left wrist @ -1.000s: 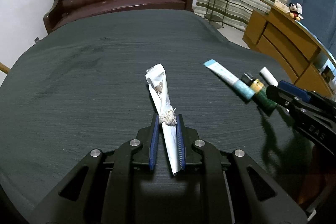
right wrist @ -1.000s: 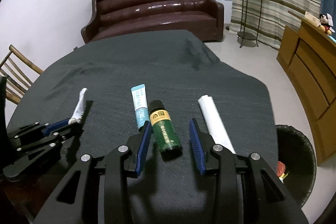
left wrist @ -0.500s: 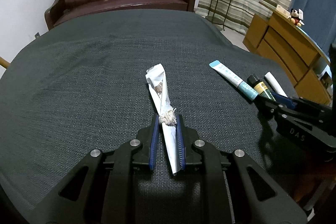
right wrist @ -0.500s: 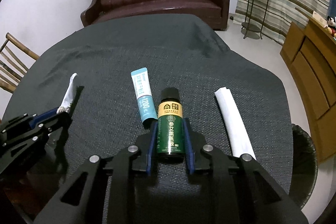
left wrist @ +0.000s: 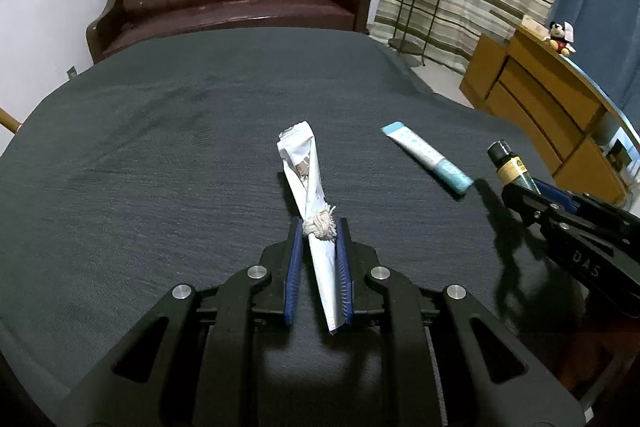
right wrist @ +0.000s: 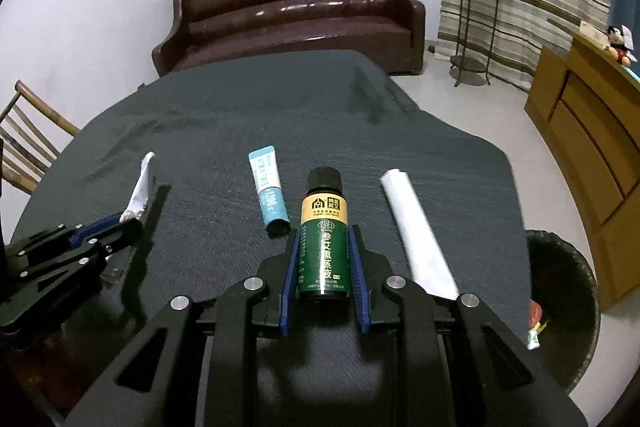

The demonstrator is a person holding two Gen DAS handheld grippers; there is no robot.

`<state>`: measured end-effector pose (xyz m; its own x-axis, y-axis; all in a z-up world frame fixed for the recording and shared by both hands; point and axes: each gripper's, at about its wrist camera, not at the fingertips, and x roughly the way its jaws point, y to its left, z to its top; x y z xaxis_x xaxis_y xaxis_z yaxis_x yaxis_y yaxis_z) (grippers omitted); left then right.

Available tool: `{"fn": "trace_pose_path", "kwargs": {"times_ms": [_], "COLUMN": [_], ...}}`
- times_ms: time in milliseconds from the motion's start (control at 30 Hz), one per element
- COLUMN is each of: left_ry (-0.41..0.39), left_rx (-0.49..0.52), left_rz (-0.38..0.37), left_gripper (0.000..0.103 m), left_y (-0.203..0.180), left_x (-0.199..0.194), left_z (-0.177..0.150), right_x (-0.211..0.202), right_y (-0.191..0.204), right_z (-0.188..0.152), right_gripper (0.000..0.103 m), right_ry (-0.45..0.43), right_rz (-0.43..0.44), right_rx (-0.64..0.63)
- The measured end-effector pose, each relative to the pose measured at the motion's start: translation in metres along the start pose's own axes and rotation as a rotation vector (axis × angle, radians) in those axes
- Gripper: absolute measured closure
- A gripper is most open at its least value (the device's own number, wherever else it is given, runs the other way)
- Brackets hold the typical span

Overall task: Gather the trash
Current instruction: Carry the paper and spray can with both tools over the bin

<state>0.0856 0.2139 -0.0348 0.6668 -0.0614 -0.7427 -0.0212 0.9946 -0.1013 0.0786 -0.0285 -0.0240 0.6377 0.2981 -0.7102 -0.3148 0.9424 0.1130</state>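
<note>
Left gripper point(left wrist: 318, 231) clamped on twisted white wrapper point(left wrist: 310, 195), frame centre; right gripper point(right wrist: 323, 239), jaws just closed, gripping green bottle point(right wrist: 324, 239).

Right hand-held gripper point(right wrist: 323, 263) jaws now closed from wide apart onto the green bottle point(right wrist: 323, 243), bottle lifted clear of the table point(right wrist: 240, 115), no longer lying beside the blue tube point(right wrist: 269, 193)

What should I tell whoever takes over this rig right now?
Left gripper: shut on the tied white wrapper.
Right gripper: jaws just closed on the green bottle.
On the dark table: blue tube, white paper roll.
Black bin sits off the table's right edge with some scraps inside.
Left: bin both held items, then the tube and roll.
</note>
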Motion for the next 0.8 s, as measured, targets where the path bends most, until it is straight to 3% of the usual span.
{"fn": "trace_pose_path", "kwargs": {"times_ms": [800], "left_ry": [-0.044], "left_rx": [0.159], "left_rz": [-0.169], "left_gripper": [0.087], "left_y": [-0.137], "left_x": [-0.011], "left_z": [-0.010], "right_x": [-0.067], "right_y": [-0.093], "right_z": [-0.042], "right_gripper": [0.078], "right_ry": [-0.097], "right_rz": [-0.169], "right_rx": [0.156]}}
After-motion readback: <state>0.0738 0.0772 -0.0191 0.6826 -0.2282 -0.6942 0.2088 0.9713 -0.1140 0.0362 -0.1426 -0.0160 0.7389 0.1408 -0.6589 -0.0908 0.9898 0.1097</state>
